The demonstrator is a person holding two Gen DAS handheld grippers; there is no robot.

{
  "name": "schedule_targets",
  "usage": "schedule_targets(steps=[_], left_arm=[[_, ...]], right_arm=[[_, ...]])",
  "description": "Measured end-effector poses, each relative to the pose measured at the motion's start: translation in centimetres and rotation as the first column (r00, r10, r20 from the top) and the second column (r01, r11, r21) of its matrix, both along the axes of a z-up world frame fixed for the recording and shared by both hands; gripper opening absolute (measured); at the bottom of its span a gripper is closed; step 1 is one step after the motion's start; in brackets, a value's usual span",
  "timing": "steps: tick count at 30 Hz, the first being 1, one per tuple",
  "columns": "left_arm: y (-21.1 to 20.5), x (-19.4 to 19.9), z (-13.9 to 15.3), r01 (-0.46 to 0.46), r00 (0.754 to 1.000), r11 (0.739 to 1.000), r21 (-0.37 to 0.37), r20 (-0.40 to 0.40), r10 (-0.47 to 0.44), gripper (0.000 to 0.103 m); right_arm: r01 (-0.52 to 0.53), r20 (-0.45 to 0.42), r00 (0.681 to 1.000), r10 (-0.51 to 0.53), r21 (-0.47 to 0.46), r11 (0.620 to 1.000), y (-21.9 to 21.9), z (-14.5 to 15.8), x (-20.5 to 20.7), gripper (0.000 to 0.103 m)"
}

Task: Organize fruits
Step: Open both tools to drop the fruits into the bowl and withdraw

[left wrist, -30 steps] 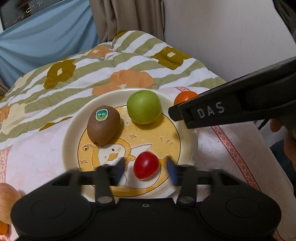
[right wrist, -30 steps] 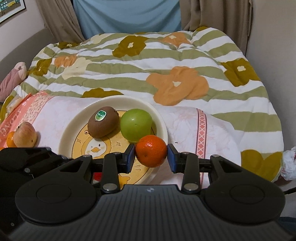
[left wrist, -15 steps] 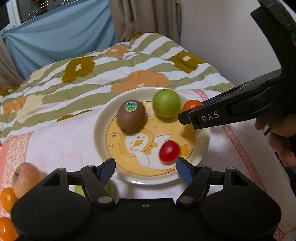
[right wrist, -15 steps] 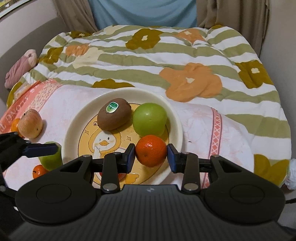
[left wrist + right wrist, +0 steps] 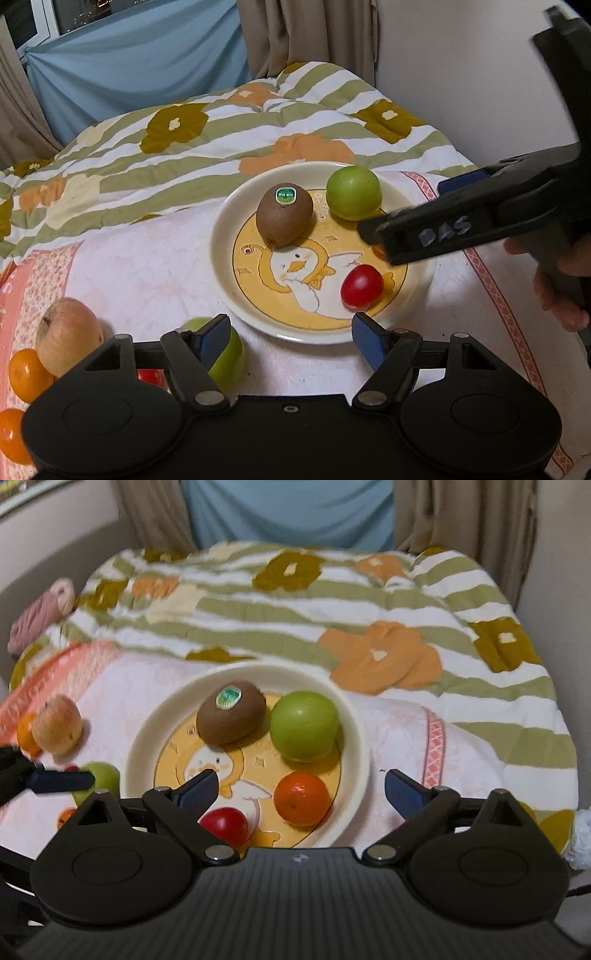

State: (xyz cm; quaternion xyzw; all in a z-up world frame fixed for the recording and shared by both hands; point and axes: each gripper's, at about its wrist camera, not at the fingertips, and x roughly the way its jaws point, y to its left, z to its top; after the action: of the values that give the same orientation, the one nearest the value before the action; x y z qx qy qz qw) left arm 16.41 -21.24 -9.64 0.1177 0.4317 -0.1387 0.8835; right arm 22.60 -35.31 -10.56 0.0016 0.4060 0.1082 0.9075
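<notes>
Right gripper point(image 5: 297, 784): fingers opening, wide apart, the tangerine point(image 5: 301, 799) lying free on the plate point(image 5: 354, 716).
Left gripper point(image 5: 290, 338): fingers spread, empty.

Black gripper point(image 5: 297, 788), blue fingertips point(image 5: 197, 788)

Bed point(image 5: 480, 709) with plate point(image 5: 354, 716), loose fruit point(image 5: 66, 336)

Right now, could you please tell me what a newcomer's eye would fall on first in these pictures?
The cream plate with a duck drawing sits mid-bed on a pink cloth, holding a kiwi, a green apple, an orange and a red tomato. The right tool is opening just above the orange, its pads clear of it. More fruit lies off the plate to the left, including a pale apple near the open left tool.
</notes>
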Motion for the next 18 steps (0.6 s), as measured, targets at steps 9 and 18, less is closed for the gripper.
schedule_targets(steps=[9, 18], left_arm=[[0.4, -1.8, 2.2, 0.01, 0.998, 1.0, 0.019, 0.058, -0.011, 0.077], [3.1, -4.4, 6.0, -0.053, 0.993, 0.998, 0.024, 0.109, 0.05, 0.077]], right_arm=[[0.045, 0.027, 0.999, -0.046, 0.019, 0.999, -1.2, 2.5, -2.8, 0.103], [0.042, 0.09, 0.995, -0.044, 0.024, 0.999, -0.4, 7.1, -6.3, 0.103]])
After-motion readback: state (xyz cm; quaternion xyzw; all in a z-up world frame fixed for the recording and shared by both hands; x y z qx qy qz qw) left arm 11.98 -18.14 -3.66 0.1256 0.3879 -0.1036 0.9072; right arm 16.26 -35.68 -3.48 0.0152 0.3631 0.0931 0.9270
